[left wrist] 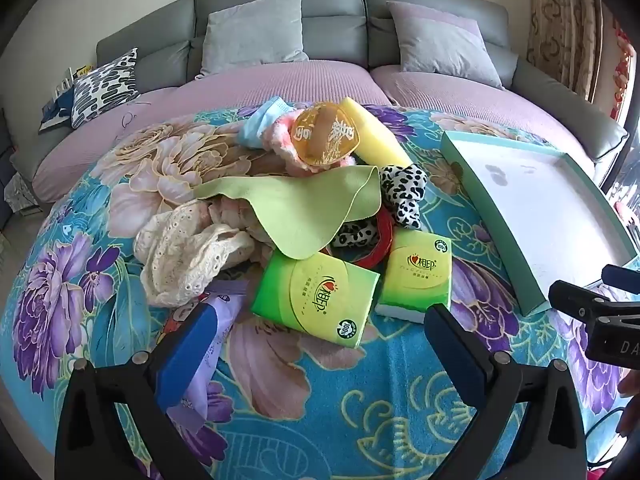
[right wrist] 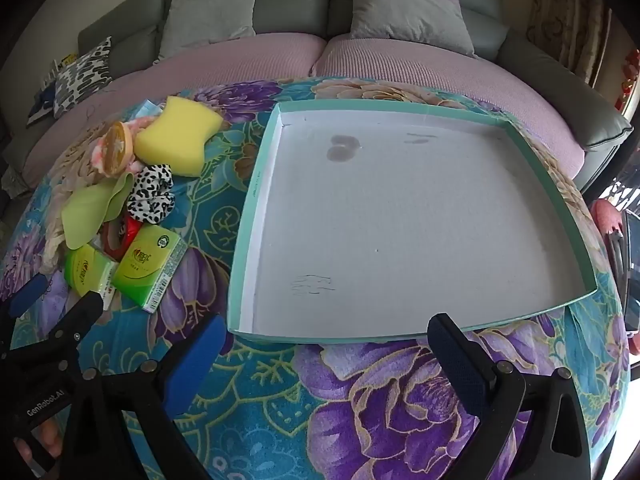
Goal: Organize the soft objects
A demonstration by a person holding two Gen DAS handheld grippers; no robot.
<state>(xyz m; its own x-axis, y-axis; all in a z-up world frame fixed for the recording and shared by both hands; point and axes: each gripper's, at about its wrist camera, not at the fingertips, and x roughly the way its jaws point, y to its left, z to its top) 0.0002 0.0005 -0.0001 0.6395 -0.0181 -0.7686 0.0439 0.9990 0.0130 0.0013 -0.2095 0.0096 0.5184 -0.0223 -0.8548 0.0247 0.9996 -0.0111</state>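
Note:
A pile of soft things lies on the floral cloth: two green tissue packs [left wrist: 318, 300] [left wrist: 418, 274], a light green cloth [left wrist: 304, 208], a cream lace piece [left wrist: 184, 248], a leopard scrunchie [left wrist: 402, 190], a yellow sponge [left wrist: 378, 138], an orange round pad [left wrist: 324, 136] and a blue mask [left wrist: 262, 120]. My left gripper [left wrist: 320, 346] is open and empty, just in front of the nearer tissue pack. A teal-rimmed empty box [right wrist: 256, 216] lies to the right. My right gripper [right wrist: 326, 344] is open and empty at the box's near edge.
A purple wipes packet [left wrist: 212, 344] lies under my left gripper's left finger. A red ring [left wrist: 380, 240] sits under the scrunchie. Behind the table stands a grey sofa [left wrist: 280, 12] with a pink cover and cushions. A curtain [left wrist: 560, 28] hangs at the far right.

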